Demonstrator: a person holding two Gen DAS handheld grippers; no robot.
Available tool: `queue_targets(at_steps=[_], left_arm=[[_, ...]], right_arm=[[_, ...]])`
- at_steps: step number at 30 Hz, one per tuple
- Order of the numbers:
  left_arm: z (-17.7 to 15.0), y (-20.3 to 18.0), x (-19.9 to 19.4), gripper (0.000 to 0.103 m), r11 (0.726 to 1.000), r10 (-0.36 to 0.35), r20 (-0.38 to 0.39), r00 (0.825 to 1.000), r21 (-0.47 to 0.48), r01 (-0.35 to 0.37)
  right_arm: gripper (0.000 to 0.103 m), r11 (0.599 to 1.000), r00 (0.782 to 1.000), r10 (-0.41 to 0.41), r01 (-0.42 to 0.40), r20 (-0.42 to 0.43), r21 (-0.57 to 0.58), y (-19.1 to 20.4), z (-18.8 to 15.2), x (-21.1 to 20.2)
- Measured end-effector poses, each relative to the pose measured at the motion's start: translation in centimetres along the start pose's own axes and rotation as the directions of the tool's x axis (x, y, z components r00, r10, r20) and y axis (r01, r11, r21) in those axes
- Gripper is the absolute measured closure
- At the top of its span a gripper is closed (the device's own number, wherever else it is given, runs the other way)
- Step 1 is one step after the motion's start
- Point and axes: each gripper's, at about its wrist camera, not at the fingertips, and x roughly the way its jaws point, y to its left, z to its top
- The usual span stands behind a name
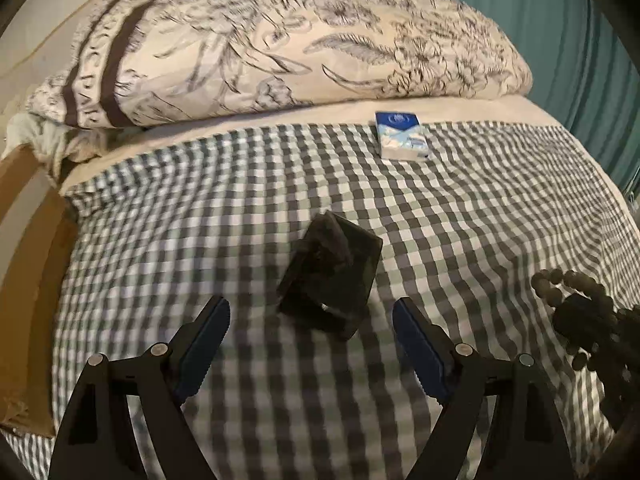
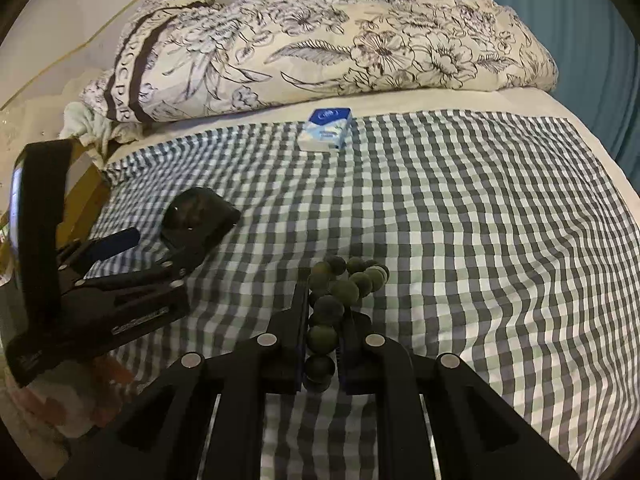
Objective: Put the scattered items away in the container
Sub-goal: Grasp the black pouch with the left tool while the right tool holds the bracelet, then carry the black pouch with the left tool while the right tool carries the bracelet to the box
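Beads (image 2: 344, 292) on a dark string sit clamped between the narrow fingers of the right gripper (image 2: 322, 320), bunching out past the tips toward 12 o'clock; only the right wrist view shows this grip. From the left wrist the string is cut off at the 3 o'clock rim. Its own view shows the left gripper (image 1: 310, 312) spread wide, pads off a black case (image 1: 330, 276) lying just ahead on the checked cloth (image 1: 460, 220). A tissue pack (image 1: 402, 134) rests at 12 o'clock. The case's details are blurred.
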Motion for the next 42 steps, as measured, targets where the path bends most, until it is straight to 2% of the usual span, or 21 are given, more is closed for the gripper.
queue_targets(at_steps=[3, 4, 5, 6, 7, 11, 16, 20, 25, 33, 42], left_arm=[[0.3, -0.6, 1.2, 0.017, 1.0, -0.011, 0.0, 1.0, 0.021, 0.011], [0.4, -0.7, 1.6, 0.021, 0.999, -0.011, -0.003, 1.0, 0.03, 0.011], [0.4, -0.8, 1.9, 0.028, 0.999, -0.01, -0.007, 1.0, 0.037, 0.01], [0.4, -0.9, 2.3, 0.048, 0.999, -0.003, -0.016, 1.0, 0.041, 0.003], [0.3, -0.8, 2.7, 0.051, 0.999, 0.003, -0.027, 1.0, 0.041, -0.002], [0.2, -0.1, 2.5, 0.051, 1.0, -0.016, -0.018, 1.0, 0.009, 0.016], [-0.2, 0.8, 0.8, 0.051, 1.0, -0.007, -0.005, 1.0, -0.012, 0.007], [-0.7, 1.3, -1.8, 0.051, 0.999, -0.001, 0.009, 1.0, -0.037, 0.001], [-1.7, 2.0, -5.4, 0.051, 0.997, -0.026, 0.021, 0.999, -0.077, 0.027], [-3.6, 3.2, -10.7, 0.051, 0.994, 0.012, 0.026, 1.0, -0.105, -0.009], [-5.0, 6.6, -16.6, 0.051, 0.985, 0.054, 0.078, 0.996, -0.168, -0.04]], right_arm=[[0.092, 1.0, 1.0, -0.004, 0.004, -0.009, 0.012, -0.5, 0.3, 0.8], [0.092, 1.0, 1.0, -0.003, 0.003, -0.014, 0.016, -0.6, 0.3, 1.1], [0.092, 1.0, 1.0, -0.003, 0.003, -0.02, 0.019, -0.7, 0.4, 1.3], [0.092, 1.0, 1.0, -0.004, 0.005, -0.026, 0.021, -0.7, 0.4, 1.6], [0.092, 1.0, 0.999, -0.008, 0.008, -0.033, 0.02, -0.7, 0.5, 1.9], [0.092, 1.0, 0.999, -0.017, 0.017, -0.036, 0.01, -0.3, 0.6, 2.3], [0.092, 1.0, 1.0, -0.008, 0.008, -0.017, 0.009, 0.3, 0.9, 1.5], [0.092, 1.0, 1.0, -0.002, 0.002, 0.009, -0.003, 1.3, 1.1, -0.2], [0.092, 0.999, 0.999, -0.018, 0.018, 0.029, -0.027, 2.7, 1.2, -2.3], [0.092, 0.998, 0.996, 0.006, -0.001, 0.093, -0.06, 5.5, 0.9, -6.9], [0.092, 0.993, 0.988, 0.049, -0.032, 0.148, -0.115, 9.5, 0.0, -11.4]])
